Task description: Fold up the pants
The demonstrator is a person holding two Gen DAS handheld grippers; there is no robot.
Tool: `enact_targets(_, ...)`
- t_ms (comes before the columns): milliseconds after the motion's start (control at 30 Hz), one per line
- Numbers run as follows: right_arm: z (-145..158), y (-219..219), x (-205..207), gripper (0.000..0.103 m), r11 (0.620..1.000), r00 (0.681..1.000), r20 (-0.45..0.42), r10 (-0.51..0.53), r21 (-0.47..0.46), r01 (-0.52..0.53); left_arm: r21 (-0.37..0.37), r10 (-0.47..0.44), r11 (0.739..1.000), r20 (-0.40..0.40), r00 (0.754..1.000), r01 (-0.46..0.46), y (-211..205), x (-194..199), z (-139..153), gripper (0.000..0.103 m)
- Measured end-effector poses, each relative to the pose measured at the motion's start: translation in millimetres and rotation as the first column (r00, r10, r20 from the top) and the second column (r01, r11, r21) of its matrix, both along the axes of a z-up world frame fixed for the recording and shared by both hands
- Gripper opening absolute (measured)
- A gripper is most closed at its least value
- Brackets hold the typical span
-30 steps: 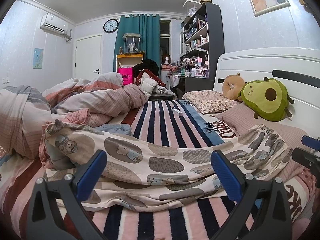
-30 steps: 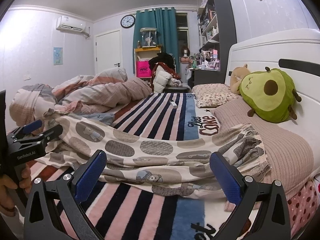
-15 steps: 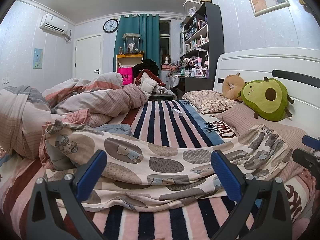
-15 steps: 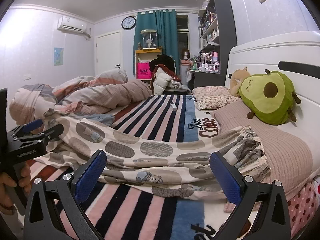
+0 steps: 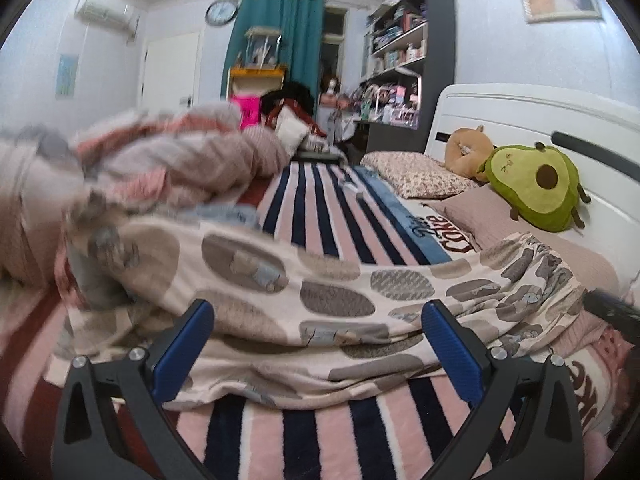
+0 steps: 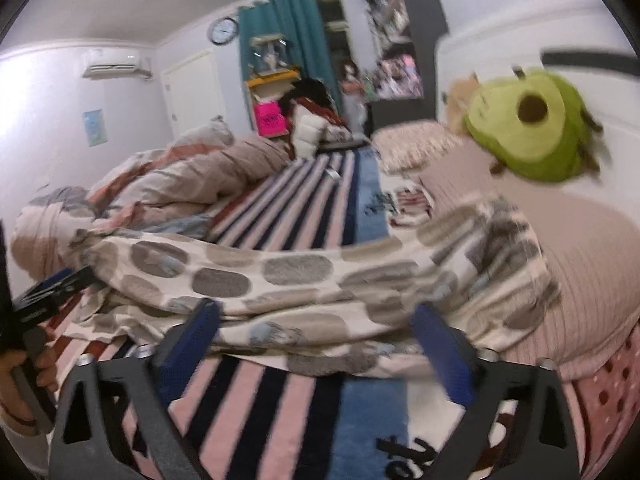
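The pants (image 5: 332,300) are cream with grey-brown ovals and lie spread crosswise on the striped bed, waistband toward the headboard at right. They also show in the right wrist view (image 6: 304,280). My left gripper (image 5: 316,344) is open and empty, its blue pads just above the pants' near edge. My right gripper (image 6: 316,344) is open and empty, low over the near edge toward the waistband end. The left gripper's body (image 6: 44,296) shows at the left of the right wrist view. Both views are blurred.
A rumpled duvet (image 5: 168,160) is piled at the left of the striped blanket (image 5: 328,216). An avocado plush (image 5: 536,188), a brown plush (image 5: 466,148) and pillows (image 5: 416,172) lie by the white headboard (image 5: 520,116). Shelves and a curtain stand beyond.
Both grippers have moved forward and down toward the pants' near edge, blurring the views. The right one has tilted. The pants lie as before.
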State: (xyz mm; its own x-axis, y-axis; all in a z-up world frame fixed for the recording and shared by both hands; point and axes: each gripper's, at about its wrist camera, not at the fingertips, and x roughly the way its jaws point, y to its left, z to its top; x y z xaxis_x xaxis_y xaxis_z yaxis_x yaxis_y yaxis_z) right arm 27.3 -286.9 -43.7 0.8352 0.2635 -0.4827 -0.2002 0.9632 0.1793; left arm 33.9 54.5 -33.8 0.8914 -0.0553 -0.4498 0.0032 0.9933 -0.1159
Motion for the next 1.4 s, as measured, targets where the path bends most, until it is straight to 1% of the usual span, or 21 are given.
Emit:
enact_targets(33,-8.3,-10.3,9.2,0.072,1.000,0.999,-0.034,-0.025,0.003,0.025,-0.044,0.006,0.999,-0.035,0.999,-0.008,15.9,4.8,-10.0,0.102)
enact_targets(100,-24.1,-32.5,22.4,0.067,0.997,0.993,-0.092,-0.071,0.009,0.072,-0.075,0.047,0.996,-0.087,0.995,-0.053,40.1,9.7,-26.9,0.102)
enact_targets(167,-42.0,-52.9,32.7,0.059,0.994,0.983,-0.151,-0.102,0.019,0.106,-0.077,0.121,0.988,-0.145,0.982,-0.134,62.6,12.2,-45.8,0.102)
enact_targets(267,-66.6,-70.6,44.6,0.047,0.991,0.968,-0.225,-0.114,0.036,0.125,-0.115,0.167,0.974,-0.208,0.964,-0.193,86.4,11.0,-70.0,0.102)
enact_targets(367,-84.8,-81.1,50.7,0.046,0.985,0.950,-0.278,-0.140,0.058,0.162,-0.140,0.196,0.960,-0.277,0.941,-0.242,103.8,9.3,-94.1,0.101)
enact_targets(500,-88.4,-94.5,49.6,0.048,0.970,0.935,-0.267,-0.232,0.011,0.243,-0.153,0.243,0.941,-0.321,0.915,-0.303,123.8,5.8,-109.8,0.095)
enact_targets(533,-89.6,-98.6,50.7,0.053,0.968,0.934,-0.265,-0.239,0.017,0.252,-0.160,0.258,0.933,-0.330,0.908,-0.323,130.1,5.3,-113.9,0.093)
enact_targets(633,-95.5,-106.6,55.8,0.054,0.968,0.934,-0.287,-0.213,0.065,0.241,-0.190,0.276,0.915,-0.350,0.895,-0.357,144.9,6.1,-123.5,0.084)
enact_targets(733,-102.4,-108.1,65.2,0.054,0.959,0.930,-0.310,-0.199,0.134,0.250,-0.213,0.280,0.905,-0.352,0.893,-0.368,153.8,7.6,-130.0,0.083)
enact_targets(833,-105.6,-101.2,73.3,0.054,0.960,0.930,-0.302,-0.208,0.117,0.253,-0.231,0.283,0.897,-0.356,0.891,-0.378,156.2,12.5,-131.6,0.083)
enact_targets(900,-107.5,-99.1,78.5,0.052,0.957,0.931,-0.303,-0.204,0.138,0.255,-0.258,0.280,0.888,-0.354,0.892,-0.381,159.4,16.3,-131.4,0.083)
enact_targets(933,-107.5,-98.3,80.5,0.048,0.956,0.931,-0.302,-0.207,0.140,0.258,-0.270,0.279,0.883,-0.354,0.893,-0.383,159.9,19.0,-131.1,0.083)
enact_targets(1000,-106.2,-96.1,84.3,0.030,0.955,0.928,-0.296,-0.226,0.121,0.271,-0.283,0.274,0.878,-0.365,0.890,-0.386,160.4,19.7,-131.0,0.083)
enact_targets(1033,-105.1,-94.9,85.5,0.012,0.955,0.927,-0.292,-0.236,0.109,0.277,-0.289,0.264,0.879,-0.366,0.892,-0.379,157.3,20.5,-129.3,0.083)
enact_targets(1067,-104.1,-94.2,87.4,0.007,0.953,0.928,-0.286,-0.240,0.110,0.281,-0.309,0.241,0.879,-0.371,0.897,-0.364,154.2,16.7,-127.9,0.083)
enact_targets(1133,-100.1,-96.0,84.1,0.005,0.950,0.934,-0.265,-0.240,0.134,0.282,-0.341,0.203,0.877,-0.376,0.904,-0.339,150.1,11.0,-126.8,0.083)
enact_targets(1167,-95.8,-96.5,81.0,0.004,0.948,0.938,-0.243,-0.247,0.138,0.286,-0.345,0.178,0.882,-0.384,0.906,-0.319,145.1,10.5,-126.8,0.083)
enact_targets(1233,-88.4,-96.1,76.3,0.004,0.947,0.941,-0.212,-0.263,0.132,0.294,-0.333,0.178,0.887,-0.389,0.904,-0.318,140.0,10.8,-126.5,0.084)
enact_targets(1300,-81.8,-95.7,72.9,0.003,0.949,0.947,-0.197,-0.255,0.135,0.284,-0.349,0.182,0.878,-0.389,0.903,-0.327,141.7,15.7,-128.9,0.087)
enact_targets(1367,-76.6,-95.4,71.2,0.003,0.951,0.950,-0.189,-0.247,0.139,0.275,-0.398,0.190,0.853,-0.366,0.911,-0.338,151.4,28.9,-133.9,0.089)
enact_targets(1400,-73.6,-95.7,69.8,0.003,0.951,0.952,-0.182,-0.245,0.144,0.272,-0.401,0.201,0.848,-0.359,0.911,-0.346,155.5,33.9,-135.3,0.089)
